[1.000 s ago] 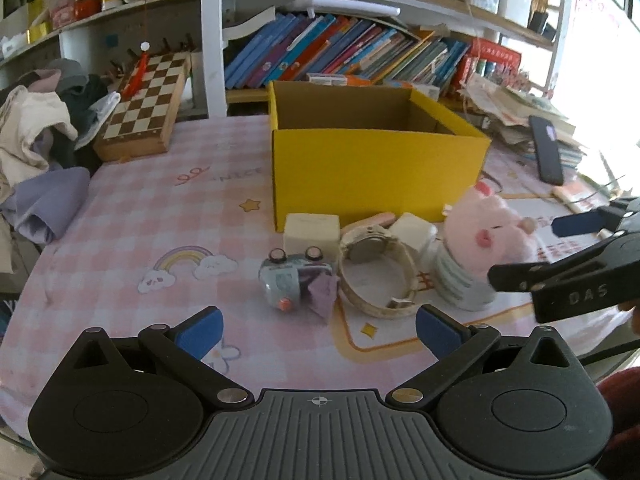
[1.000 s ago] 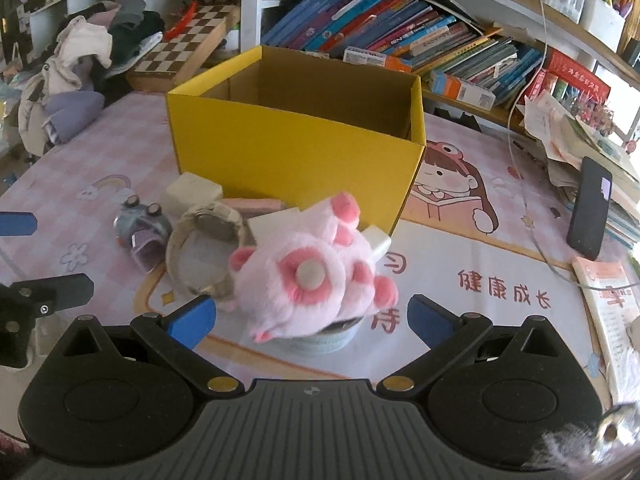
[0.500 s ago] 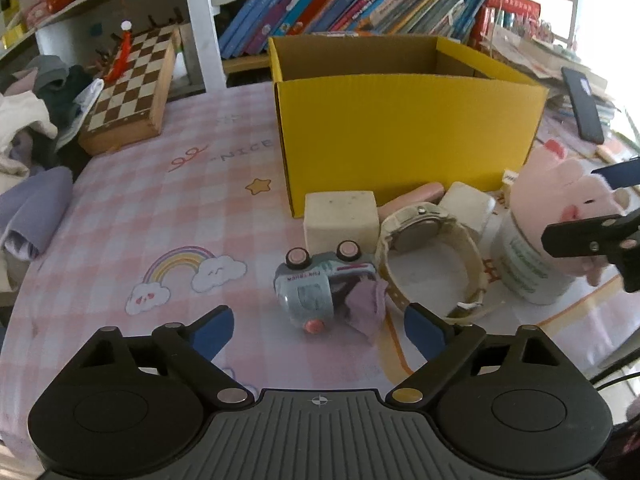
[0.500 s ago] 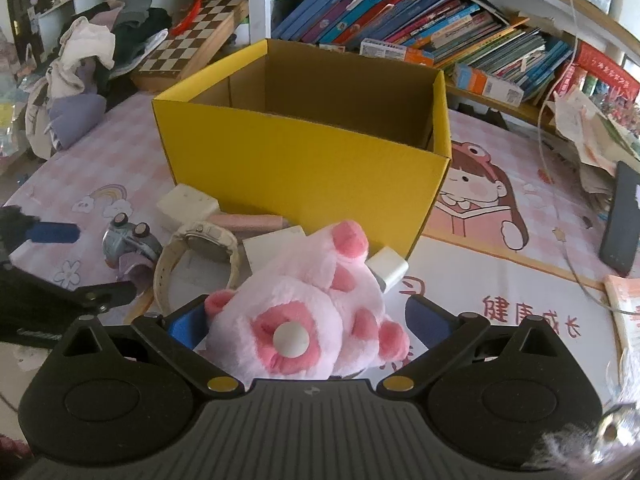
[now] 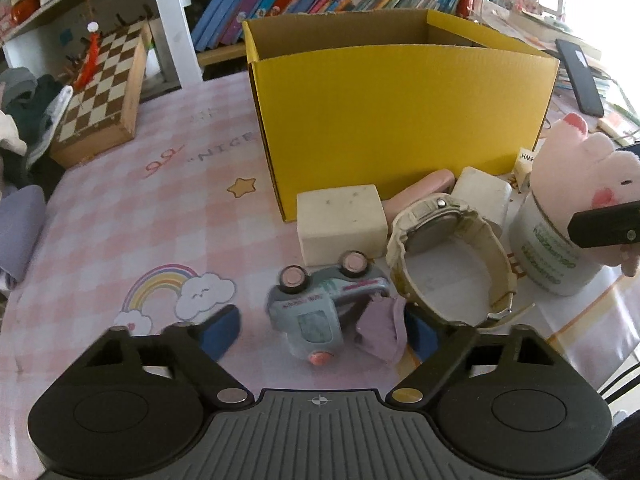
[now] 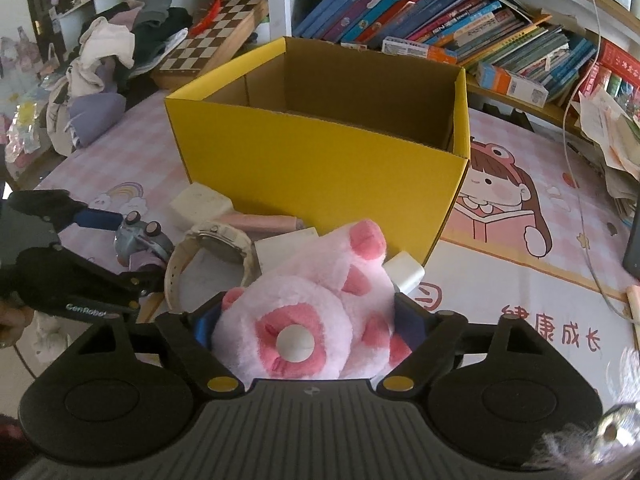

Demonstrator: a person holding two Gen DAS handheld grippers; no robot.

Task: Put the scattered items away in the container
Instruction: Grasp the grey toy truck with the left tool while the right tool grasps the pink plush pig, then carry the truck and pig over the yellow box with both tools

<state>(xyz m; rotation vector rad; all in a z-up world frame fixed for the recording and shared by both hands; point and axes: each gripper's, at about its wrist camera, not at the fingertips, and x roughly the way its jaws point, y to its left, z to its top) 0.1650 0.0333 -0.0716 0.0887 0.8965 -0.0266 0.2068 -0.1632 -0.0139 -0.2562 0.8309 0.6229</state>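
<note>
Pink tablecloth; gripper around plush.

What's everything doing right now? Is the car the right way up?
yellow box: open, nothing seen inside
toy car: tipped on its side, wheels up
watch: strap curled in a loop
pink plush toy: atop white jar, gripped
left gripper: open around toy car, jaws just closing in
right gripper: jaws just closed onto pink plush toy

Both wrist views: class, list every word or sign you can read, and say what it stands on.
"NICE": pink checked tablecloth, near the chessboard.
"健康成长": tablecloth, right wrist view, red characters.
"GenRobot", last letters uncertain: left gripper.
"HMH", cut off: small white box.
Green print on the white jar: blurred.
Book spines: too small.
</note>
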